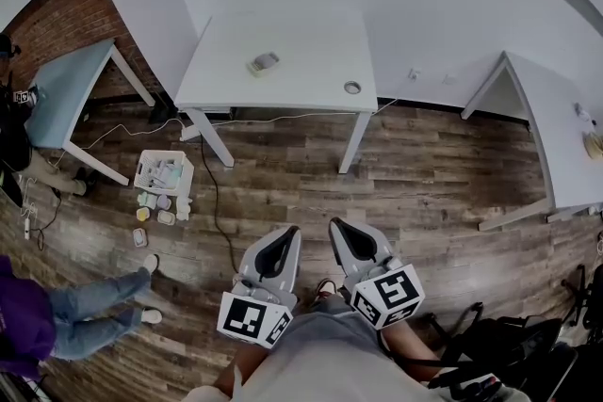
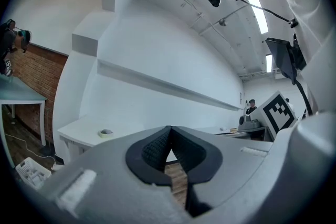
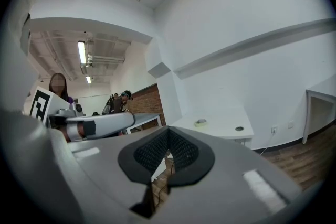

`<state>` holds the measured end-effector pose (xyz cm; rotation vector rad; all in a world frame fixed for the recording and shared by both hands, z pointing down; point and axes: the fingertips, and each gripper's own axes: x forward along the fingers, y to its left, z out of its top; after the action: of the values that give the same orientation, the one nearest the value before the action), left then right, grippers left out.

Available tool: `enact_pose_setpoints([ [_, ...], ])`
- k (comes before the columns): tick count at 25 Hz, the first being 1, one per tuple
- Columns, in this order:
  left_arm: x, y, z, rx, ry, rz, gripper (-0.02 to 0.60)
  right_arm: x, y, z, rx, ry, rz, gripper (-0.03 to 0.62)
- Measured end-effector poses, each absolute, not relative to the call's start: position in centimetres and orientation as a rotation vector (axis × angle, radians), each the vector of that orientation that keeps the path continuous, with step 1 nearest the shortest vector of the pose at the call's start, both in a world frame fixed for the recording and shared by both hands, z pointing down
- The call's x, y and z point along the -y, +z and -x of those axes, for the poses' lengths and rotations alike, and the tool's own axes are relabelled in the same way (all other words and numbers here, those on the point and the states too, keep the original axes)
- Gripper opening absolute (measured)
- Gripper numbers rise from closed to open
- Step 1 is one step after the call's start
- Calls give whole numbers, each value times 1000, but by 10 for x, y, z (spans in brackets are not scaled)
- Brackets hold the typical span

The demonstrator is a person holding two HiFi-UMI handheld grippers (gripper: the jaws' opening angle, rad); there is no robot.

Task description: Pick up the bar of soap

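A grey bar of soap point(image 1: 267, 60) lies in a pale dish point(image 1: 254, 68) near the middle of the white table point(image 1: 301, 80), far ahead of me. It also shows small in the left gripper view as the soap point(image 2: 105, 132) and in the right gripper view as the soap point(image 3: 201, 122). My left gripper point(image 1: 285, 233) and right gripper point(image 1: 336, 227) hang side by side close to my body over the wooden floor, well short of the table. Both are shut, jaw tips together, with nothing between them point(image 2: 169, 134) point(image 3: 168, 134).
A round hole point(image 1: 351, 88) sits at the table's near right corner. A cable point(image 1: 219, 212) runs across the floor from the table. A white crate point(image 1: 163, 172) with small items stands at the left, beside a blue table point(image 1: 66, 94). A person's legs point(image 1: 99, 306) are at lower left.
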<state>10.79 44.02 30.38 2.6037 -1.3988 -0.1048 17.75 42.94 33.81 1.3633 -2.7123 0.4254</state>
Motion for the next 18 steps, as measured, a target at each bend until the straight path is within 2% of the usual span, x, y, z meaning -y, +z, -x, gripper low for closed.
enact_pose_setpoints([
  [8, -420, 303, -140, 1424, -74, -2603, 2, -409, 339, -206, 2727, 451, -1359, 5],
  [18, -369, 306, -127, 1422, -82, -2606, 2, -370, 347, -182, 2709, 463, -1361, 5],
])
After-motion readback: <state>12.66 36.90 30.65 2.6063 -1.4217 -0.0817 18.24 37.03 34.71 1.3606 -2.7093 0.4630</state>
